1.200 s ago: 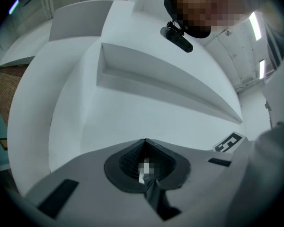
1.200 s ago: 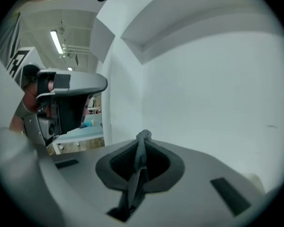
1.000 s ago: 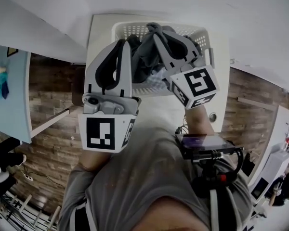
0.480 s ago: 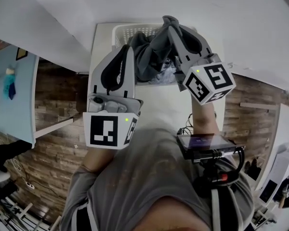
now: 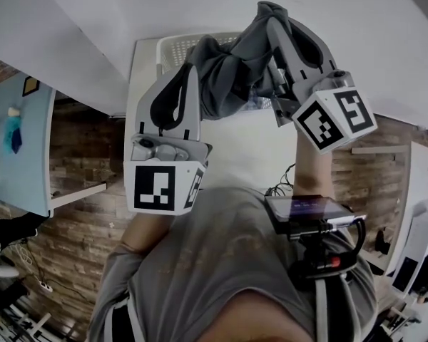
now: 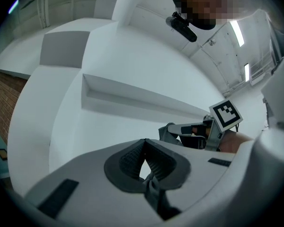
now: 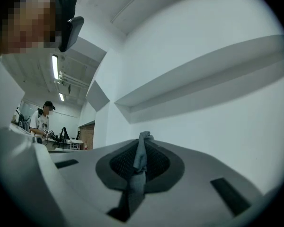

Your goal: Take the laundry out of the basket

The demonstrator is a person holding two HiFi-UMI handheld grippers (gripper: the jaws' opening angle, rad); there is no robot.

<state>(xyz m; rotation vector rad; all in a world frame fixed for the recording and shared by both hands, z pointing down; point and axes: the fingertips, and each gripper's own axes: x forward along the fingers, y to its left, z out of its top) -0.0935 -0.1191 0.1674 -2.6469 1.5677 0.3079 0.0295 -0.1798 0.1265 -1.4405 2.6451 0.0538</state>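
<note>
As left gripper (image 5: 189, 71) and right gripper (image 5: 272, 14) jaws clench the dark grey cloth garment (image 5: 228, 77), it stretches between them above the white slatted basket (image 5: 174, 48).

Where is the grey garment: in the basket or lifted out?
Lifted: left gripper and right gripper hold the garment above the basket; lowest fold unclear.

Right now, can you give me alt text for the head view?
The left gripper and the higher right gripper are both shut on a grey garment, held up over the white laundry basket on a white table, seen from above.
</note>
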